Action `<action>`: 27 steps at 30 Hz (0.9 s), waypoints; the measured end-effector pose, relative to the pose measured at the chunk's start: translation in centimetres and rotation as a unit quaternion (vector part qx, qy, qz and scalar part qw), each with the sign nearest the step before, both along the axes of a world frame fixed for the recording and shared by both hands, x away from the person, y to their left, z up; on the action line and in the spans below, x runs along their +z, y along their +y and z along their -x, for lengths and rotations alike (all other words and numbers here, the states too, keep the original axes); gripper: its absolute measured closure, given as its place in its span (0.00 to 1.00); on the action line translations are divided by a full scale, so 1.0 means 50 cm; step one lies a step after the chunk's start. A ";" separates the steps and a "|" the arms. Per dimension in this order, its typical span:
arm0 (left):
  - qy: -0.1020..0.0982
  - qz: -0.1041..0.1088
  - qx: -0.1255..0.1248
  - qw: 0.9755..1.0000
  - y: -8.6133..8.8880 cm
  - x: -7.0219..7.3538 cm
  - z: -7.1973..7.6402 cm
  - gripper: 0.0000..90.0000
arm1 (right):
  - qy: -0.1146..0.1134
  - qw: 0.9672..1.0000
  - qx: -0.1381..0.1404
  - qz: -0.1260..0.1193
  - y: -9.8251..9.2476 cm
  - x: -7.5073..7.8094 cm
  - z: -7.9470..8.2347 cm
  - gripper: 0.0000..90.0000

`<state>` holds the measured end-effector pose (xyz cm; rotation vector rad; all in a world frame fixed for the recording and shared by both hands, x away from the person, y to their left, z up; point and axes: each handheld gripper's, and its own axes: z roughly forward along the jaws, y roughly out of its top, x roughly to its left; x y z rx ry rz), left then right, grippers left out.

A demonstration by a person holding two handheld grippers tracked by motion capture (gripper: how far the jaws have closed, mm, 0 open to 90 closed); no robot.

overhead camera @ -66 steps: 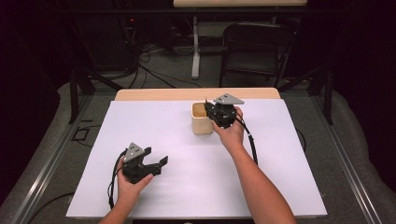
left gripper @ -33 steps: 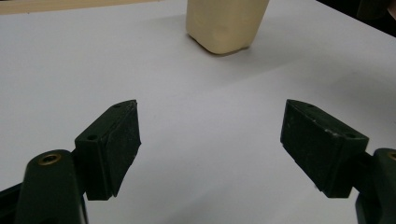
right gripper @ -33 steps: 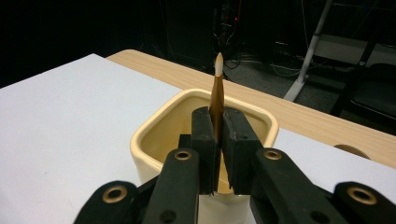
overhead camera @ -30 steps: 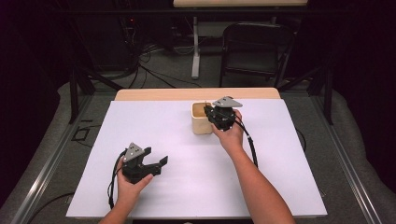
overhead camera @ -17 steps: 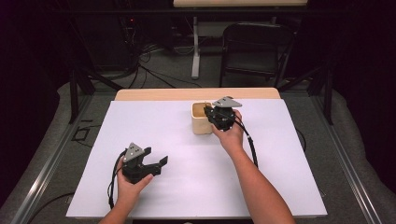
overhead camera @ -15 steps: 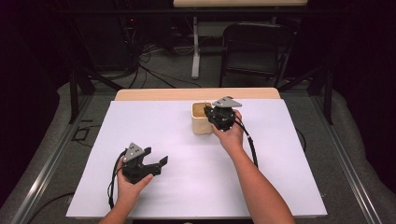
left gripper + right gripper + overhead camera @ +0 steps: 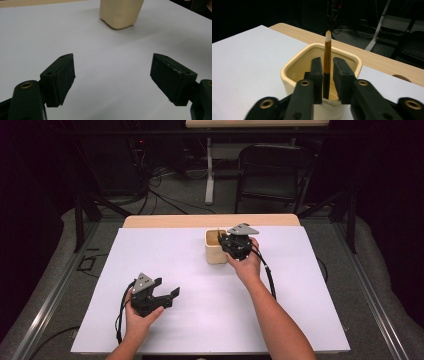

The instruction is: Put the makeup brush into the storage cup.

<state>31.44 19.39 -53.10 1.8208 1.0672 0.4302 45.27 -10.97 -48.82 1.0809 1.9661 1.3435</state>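
A cream square cup [image 7: 215,252] stands at the far middle of the white table [image 7: 300,320]. Upright in the cup is a thin brown stick [image 7: 327,50] with a pale tip and a dark lower part. My right gripper [image 7: 327,60] reaches over the cup's [image 7: 287,68] rim. Its jaws have just been opening, and the stick stands between them with a small gap on the right side. Seen from above, the right gripper [image 7: 225,241] is at the cup's right edge. My left gripper [image 7: 169,290] rests at the near left, wide open and holding nothing [image 7: 112,72], and points toward the cup [image 7: 121,12].
A wooden strip [image 7: 210,221] runs along the table's far edge. Beyond it stand a black chair [image 7: 272,170] and a desk leg [image 7: 209,175], with cables on the floor. A cable trails from each gripper across the white surface.
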 end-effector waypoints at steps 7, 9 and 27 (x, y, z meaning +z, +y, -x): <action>-0.001 -0.001 0.000 1.000 0.000 0.000 0.000 0.22 | 0.002 1.000 0.002 -0.003 0.001 0.000 -0.001 0.64; 0.000 -0.001 -0.001 1.000 0.000 0.000 0.000 0.22 | -0.001 1.000 -0.001 0.002 0.002 0.000 0.000 0.61; -0.001 -0.002 0.000 1.000 -0.001 0.000 0.000 0.22 | -0.012 1.000 -0.004 0.008 0.000 0.015 0.011 0.43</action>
